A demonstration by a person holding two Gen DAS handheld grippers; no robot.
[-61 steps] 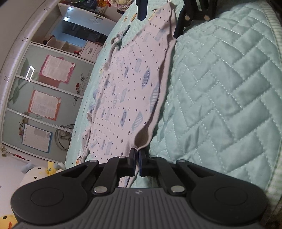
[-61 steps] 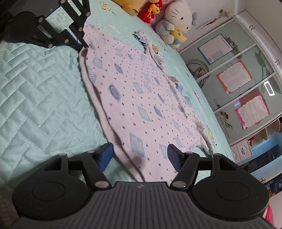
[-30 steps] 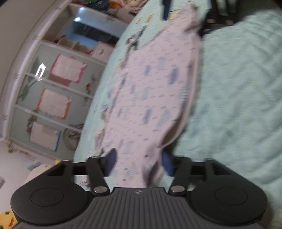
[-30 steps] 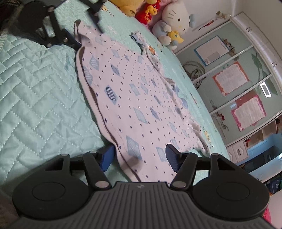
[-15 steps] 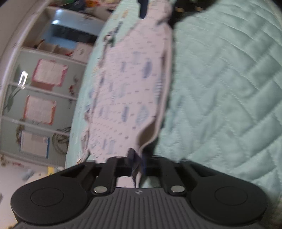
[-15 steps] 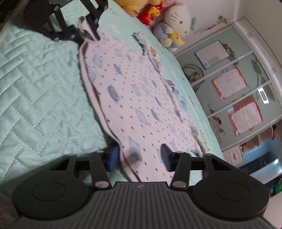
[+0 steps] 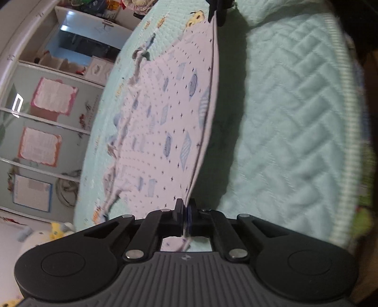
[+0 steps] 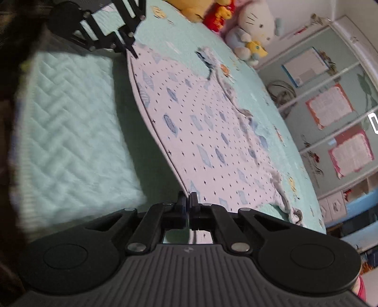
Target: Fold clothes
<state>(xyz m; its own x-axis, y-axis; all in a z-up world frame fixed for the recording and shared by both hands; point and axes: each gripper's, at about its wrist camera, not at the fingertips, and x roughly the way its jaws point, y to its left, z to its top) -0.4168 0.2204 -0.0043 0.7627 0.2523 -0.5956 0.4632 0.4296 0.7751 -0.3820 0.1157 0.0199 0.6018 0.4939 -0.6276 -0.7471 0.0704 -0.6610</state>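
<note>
A pale garment (image 7: 165, 118) with blue diamonds and small dark stars lies spread on a mint quilted bedspread (image 7: 295, 118). My left gripper (image 7: 185, 209) is shut on one corner of its near hem. My right gripper (image 8: 188, 200) is shut on the other corner of that hem. The hem edge runs taut between the two and hangs lifted off the bed, with a shadow beneath it. Each gripper also shows at the far end of the other's view, the right gripper (image 7: 218, 13) and the left gripper (image 8: 130, 46). The rest of the garment (image 8: 200, 122) still rests on the bed.
Plush toys (image 8: 255, 21) sit at the head of the bed. Wardrobe doors with pinned papers (image 8: 330, 106) stand along the far side of the bed, and appear again (image 7: 47, 99) in the left wrist view. The bed's striped edge (image 7: 347, 118) runs close behind the lifted hem.
The left gripper let go of the hem, then closed on it again. The right gripper's open jaws closed on the other corner. The slack hem now rises taut off the bed.
</note>
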